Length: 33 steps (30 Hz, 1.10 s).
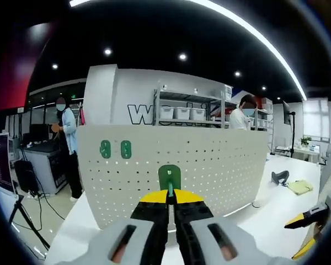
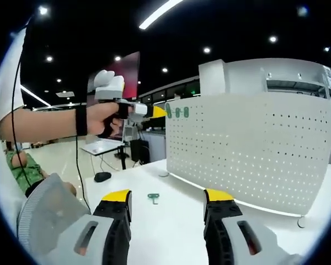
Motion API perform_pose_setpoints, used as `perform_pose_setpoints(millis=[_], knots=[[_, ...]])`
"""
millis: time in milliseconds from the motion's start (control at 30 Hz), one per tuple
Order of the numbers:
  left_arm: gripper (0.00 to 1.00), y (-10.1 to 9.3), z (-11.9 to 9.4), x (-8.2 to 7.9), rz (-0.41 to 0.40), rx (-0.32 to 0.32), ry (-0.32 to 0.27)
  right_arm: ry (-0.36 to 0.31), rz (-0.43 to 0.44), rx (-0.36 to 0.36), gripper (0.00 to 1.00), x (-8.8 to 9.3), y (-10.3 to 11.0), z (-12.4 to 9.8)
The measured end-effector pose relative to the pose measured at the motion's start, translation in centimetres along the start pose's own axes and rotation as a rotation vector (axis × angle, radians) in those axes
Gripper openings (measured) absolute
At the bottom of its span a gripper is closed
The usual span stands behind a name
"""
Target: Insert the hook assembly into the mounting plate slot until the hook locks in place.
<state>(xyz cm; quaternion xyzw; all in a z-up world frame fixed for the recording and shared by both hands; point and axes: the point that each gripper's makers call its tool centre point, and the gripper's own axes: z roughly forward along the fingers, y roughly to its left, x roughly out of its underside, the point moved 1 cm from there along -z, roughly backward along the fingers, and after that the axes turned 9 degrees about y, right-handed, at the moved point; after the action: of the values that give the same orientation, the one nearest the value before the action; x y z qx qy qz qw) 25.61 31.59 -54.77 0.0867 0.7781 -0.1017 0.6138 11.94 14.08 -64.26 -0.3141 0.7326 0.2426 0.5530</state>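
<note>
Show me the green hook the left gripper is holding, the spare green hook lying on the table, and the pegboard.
held green hook (image 1: 169,178), left gripper view, its flat plate
spare green hook (image 2: 153,197), right gripper view, its middle
pegboard (image 2: 254,149), right gripper view, bare perforated face

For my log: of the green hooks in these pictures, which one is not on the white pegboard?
The small green hook lying flat on the white table, between the right gripper's open jaws in the right gripper view. The others sit against the pegboard.

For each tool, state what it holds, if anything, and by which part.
The left tool grips a green hook by its lower stem, against the pegboard. The right tool is open, holding nothing.
</note>
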Motion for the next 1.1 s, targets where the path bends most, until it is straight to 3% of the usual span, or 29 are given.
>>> perform_pose_setpoints(millis=[500, 1100], knots=[[0.02, 0.0, 2.0, -0.8, 0.016, 0.002, 0.003, 0.01, 0.007, 0.029, 0.52, 0.4, -0.8, -0.6], [0.02, 1.9, 4.0, -2.0, 0.019, -0.036, 0.013, 0.008, 0.038, 0.031, 0.52, 0.9, -0.8, -0.2]])
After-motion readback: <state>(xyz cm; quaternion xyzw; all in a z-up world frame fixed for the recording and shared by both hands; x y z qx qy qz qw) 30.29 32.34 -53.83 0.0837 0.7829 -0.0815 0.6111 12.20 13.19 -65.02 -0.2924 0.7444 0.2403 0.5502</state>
